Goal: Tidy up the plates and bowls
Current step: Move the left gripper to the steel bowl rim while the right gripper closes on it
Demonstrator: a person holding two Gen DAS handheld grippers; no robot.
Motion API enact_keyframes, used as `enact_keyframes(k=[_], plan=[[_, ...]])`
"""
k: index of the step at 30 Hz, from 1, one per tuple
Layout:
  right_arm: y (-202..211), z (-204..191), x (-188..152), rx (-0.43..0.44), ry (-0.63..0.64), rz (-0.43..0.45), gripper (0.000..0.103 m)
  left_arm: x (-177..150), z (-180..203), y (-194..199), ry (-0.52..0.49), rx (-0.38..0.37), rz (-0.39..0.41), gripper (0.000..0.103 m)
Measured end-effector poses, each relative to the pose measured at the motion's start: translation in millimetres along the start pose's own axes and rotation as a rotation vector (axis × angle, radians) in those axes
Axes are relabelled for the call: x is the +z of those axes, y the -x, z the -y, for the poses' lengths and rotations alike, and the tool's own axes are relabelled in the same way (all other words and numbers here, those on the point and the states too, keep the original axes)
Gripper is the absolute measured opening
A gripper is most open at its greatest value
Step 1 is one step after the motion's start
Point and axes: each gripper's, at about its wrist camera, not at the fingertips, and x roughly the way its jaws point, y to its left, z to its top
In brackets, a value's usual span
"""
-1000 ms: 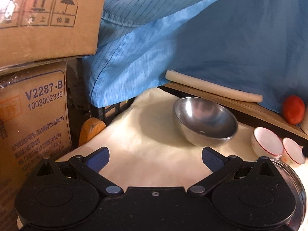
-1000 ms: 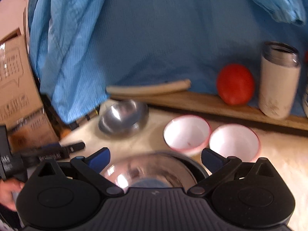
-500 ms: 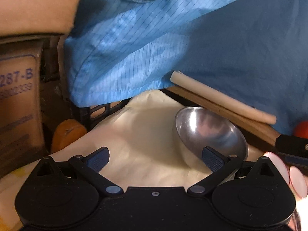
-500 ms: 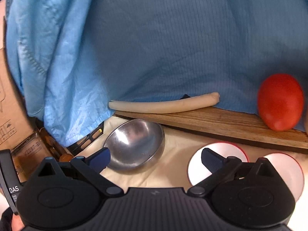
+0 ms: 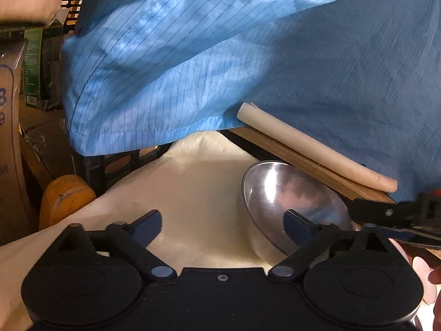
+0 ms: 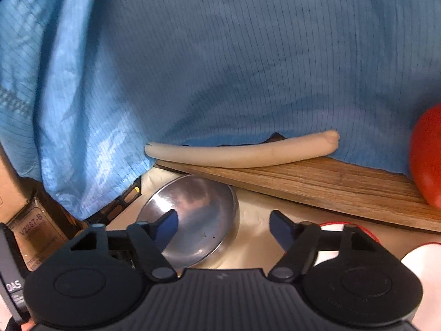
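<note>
A steel bowl point(image 5: 292, 207) point(image 6: 198, 215) rests tilted on the cream tablecloth point(image 5: 198, 193), against a wooden board. My left gripper point(image 5: 223, 227) straddles the bowl's near left rim, one finger over the inside and the other over the cloth. Its jaws are closing but no pad touches the rim. My right gripper point(image 6: 224, 230) straddles the opposite rim, left finger inside, right finger outside. It is also closing without pressing. Two white bowls with red rims point(image 6: 421, 264) sit to the right, mostly hidden behind the right gripper's body.
A wooden board point(image 6: 330, 184) runs along the back and carries a cream rod point(image 6: 242, 151) and a red round thing point(image 6: 427, 154). Blue fabric point(image 6: 220, 55) hangs behind. Cardboard boxes point(image 6: 30, 229) and an orange object point(image 5: 66, 195) stand at the left.
Both grippers have closed in on the steel bowl and sunk a little. The right one swung left, away from the white bowls. Both pairs of jaws have narrowed.
</note>
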Motion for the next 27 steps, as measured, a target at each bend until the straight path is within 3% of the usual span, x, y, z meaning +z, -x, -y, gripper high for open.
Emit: enact_keyframes(k=[8, 11, 16, 18, 27], plan=[[-14.0, 0.0, 0.3, -0.013, -0.001, -0.033, 0.035, 3.7, 1.3, -5.0, 0.011, -0.059, 0.003, 0.067], [-16.0, 1.8, 0.6, -0.010, -0.012, -0.047, 0.029, 3.3, 1.3, -8.6, 0.007, -0.087, -0.017, 0.050], [-15.3, 4.2, -0.3, -0.028, -0.027, -0.047, 0.016, 2.1, 0.9, -9.9, 0.010, -0.123, -0.022, 0.037], [-14.6, 5.3, -1.3, -0.024, -0.034, -0.052, 0.016, 1.7, 1.5, -8.3, 0.007, -0.135, -0.022, 0.030], [-4.9, -6.6, -10.9, 0.000, -0.014, -0.084, 0.016, -1.9, -5.9, 13.0, 0.022, -0.120, -0.051, 0.028]])
